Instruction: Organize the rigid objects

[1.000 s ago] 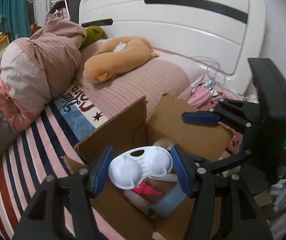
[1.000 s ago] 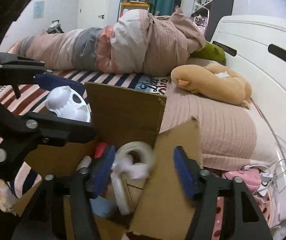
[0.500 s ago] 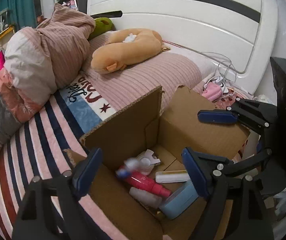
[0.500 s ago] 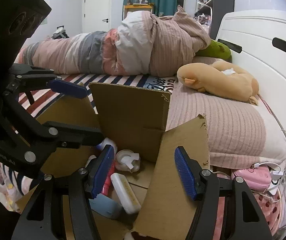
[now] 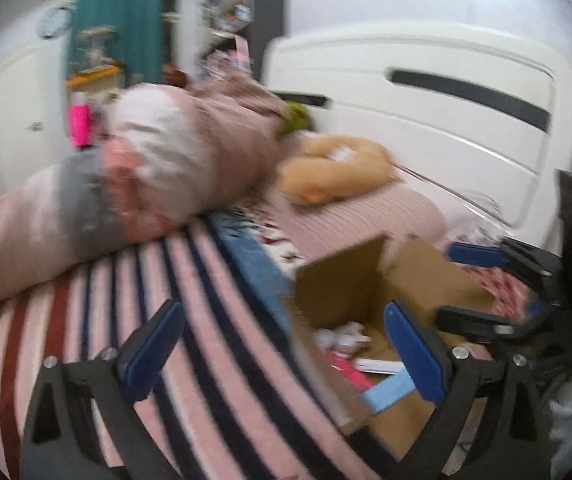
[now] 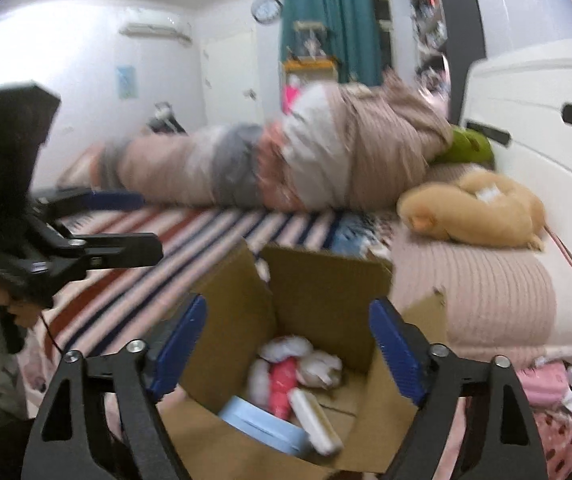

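Observation:
An open cardboard box (image 6: 326, 280) sits on the striped bed cover and also shows in the left wrist view (image 5: 350, 280). It holds a pink bottle (image 6: 279, 388), white plastic pieces (image 6: 286, 350), a white bar (image 6: 316, 420) and a light blue container (image 6: 261, 426). My right gripper (image 6: 286, 356) is open and empty above the box. My left gripper (image 5: 281, 352) is open and empty over the bed's stripes at the box's left edge; it also shows in the right wrist view (image 6: 121, 224). The frames are blurred.
A rolled pink and grey quilt (image 6: 286, 168) lies across the bed. A tan plush pillow (image 6: 474, 208) and a green toy (image 6: 470, 146) lie by the white headboard (image 5: 426, 112). Pink items and cables (image 6: 546, 376) lie right of the box.
My left gripper let go of the white plastic piece into the box, then swung left and up. My right gripper opened wider and drew back above the box.

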Available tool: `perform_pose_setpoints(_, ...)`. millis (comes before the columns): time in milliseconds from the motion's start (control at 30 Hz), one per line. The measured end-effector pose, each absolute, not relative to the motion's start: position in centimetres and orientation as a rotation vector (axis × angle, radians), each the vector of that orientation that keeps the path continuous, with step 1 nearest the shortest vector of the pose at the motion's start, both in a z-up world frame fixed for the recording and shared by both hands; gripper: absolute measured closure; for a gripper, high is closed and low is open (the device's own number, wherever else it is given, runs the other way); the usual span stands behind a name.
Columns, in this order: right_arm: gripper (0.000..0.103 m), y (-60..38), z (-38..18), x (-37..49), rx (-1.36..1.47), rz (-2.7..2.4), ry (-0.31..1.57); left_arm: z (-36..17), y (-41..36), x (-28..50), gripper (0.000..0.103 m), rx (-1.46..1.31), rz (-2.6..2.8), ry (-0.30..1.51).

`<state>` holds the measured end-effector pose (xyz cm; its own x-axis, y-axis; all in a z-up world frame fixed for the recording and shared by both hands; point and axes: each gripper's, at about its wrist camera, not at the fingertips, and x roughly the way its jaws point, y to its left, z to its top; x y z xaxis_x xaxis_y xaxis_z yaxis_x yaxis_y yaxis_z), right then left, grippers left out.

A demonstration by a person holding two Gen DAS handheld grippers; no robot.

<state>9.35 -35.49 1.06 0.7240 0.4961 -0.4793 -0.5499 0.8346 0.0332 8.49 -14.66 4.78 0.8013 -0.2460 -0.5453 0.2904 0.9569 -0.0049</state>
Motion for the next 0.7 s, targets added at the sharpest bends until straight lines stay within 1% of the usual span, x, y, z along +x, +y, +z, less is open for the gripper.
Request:
perform_pose_setpoints(33, 0.011, -35.4, 1.4, 8.8, -0.106, 0.605, 0.460, 4.8, -14.0, 8.0, 0.003, 0.064, -0.252, 0.558)
perform_pose_setpoints(67, 0.004, -35.4, 1.7, 8.4, -0.101, 0.618, 0.431, 4.8, -13.1, 7.4, 0.002, 0.040, -0.211, 0.539)
perform_pose_setpoints(100, 0.000, -35.3, 2.0, 7.9, -0.093, 0.630, 0.397, 4.7, -12.5, 7.0, 0.002, 0.025, -0.187, 0.528)
perform_pose_setpoints(167, 0.000, -35.1, 2.4, 7.0, -0.073, 0.668, 0.340, 4.4, -11.1, 6.0, 0.002, -0.005, -0.127, 0.504)
perform_pose_setpoints(300, 0.000, -34.8, 2.6, 6.6, -0.048, 0.712, 0.308, 3.6, -9.1, 4.7, 0.002, -0.034, -0.028, 0.466)
perform_pose_setpoints(700, 0.000, -33.4, 1.1, 6.7, -0.062, 0.722, 0.360, 2.2, -7.6, 4.4, 0.002, -0.029, 0.059, 0.458)
